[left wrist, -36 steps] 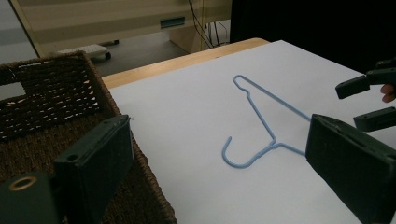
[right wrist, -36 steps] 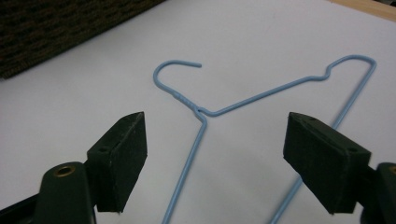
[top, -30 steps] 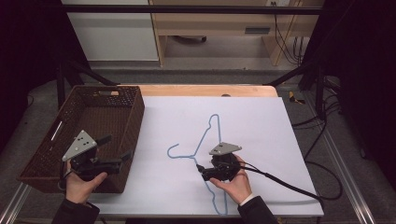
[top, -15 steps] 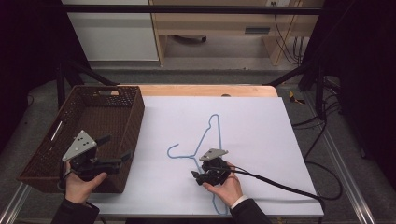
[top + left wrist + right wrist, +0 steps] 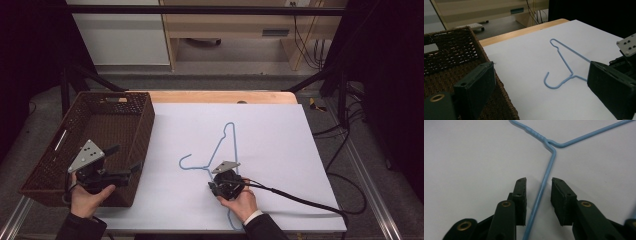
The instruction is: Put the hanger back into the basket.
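Note:
A light blue wire hanger (image 5: 229, 123) lies flat on the white table cover (image 5: 280, 140), its hook toward the basket. My right gripper (image 5: 214, 184) rests low on the cover just below the hanger's neck. In the right gripper view its jaws stand a little apart (image 5: 539, 181), with one straight run of the hanger wire (image 5: 548, 142) passing between the pads without touching them. My left gripper (image 5: 125, 159) hovers wide open (image 5: 541, 72) over the near right corner of the brown wicker basket (image 5: 145, 125), holding nothing. From there the hanger (image 5: 565, 63) is ahead.
The wicker basket (image 5: 454, 50) sits at the table's left and looks empty inside. A black cable (image 5: 300, 200) trails from the right gripper across the cover to the right edge. A wooden strip (image 5: 215, 96) borders the far side.
My right gripper has slid left and slightly nearer, settling over the hanger wire below its neck. The left gripper and the hanger have not moved.

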